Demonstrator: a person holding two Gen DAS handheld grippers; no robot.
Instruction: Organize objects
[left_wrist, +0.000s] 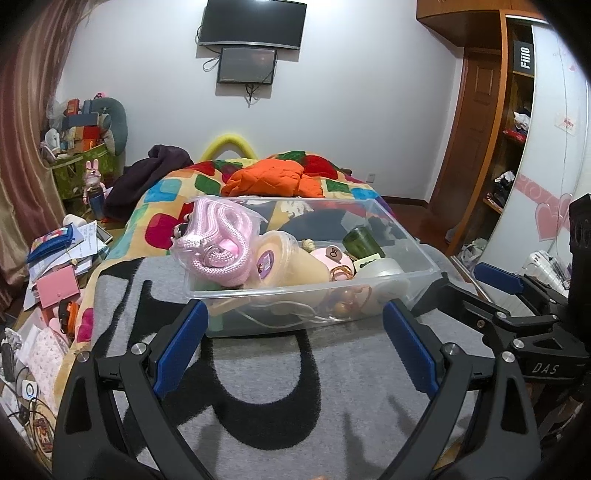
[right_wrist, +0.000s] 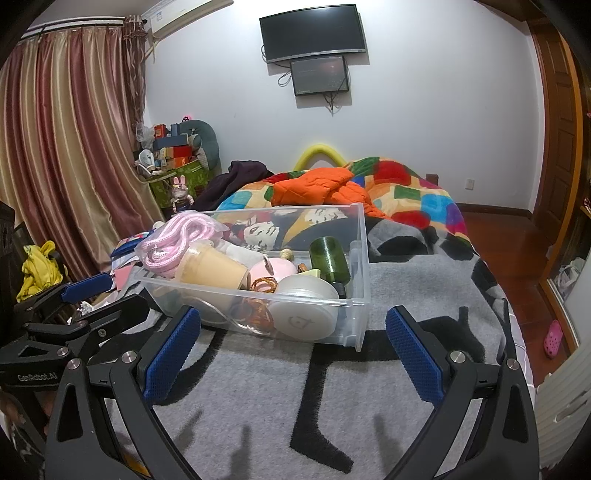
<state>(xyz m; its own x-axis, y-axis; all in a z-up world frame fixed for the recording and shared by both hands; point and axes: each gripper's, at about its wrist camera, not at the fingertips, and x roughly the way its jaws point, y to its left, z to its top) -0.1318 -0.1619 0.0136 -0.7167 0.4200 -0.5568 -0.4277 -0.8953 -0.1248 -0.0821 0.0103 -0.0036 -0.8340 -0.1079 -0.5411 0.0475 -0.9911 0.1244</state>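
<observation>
A clear plastic bin (left_wrist: 417, 251) (right_wrist: 360, 258) sits on a grey and black blanket on the bed. It holds a bagged pink rope (left_wrist: 221, 240) (right_wrist: 177, 240), a tan lidded cup (left_wrist: 288, 262) (right_wrist: 214, 271), a dark green bottle (left_wrist: 362, 242) (right_wrist: 330, 258), a pink round case (left_wrist: 330, 258) (right_wrist: 279, 267), a tape roll (left_wrist: 380, 269) (right_wrist: 306, 288) and a white round lid (right_wrist: 304, 321). My left gripper (left_wrist: 295, 332) is open and empty just short of the bin's near wall. My right gripper (right_wrist: 293, 332) is open and empty, also short of the bin.
Beyond the bin lie a colourful quilt (left_wrist: 173, 192) and an orange jacket (left_wrist: 273, 181) (right_wrist: 314, 186). Papers and clutter cover the floor at the left (left_wrist: 55, 266). A wardrobe (left_wrist: 517, 129) stands at the right; wood floor with a pink shoe (right_wrist: 553, 338).
</observation>
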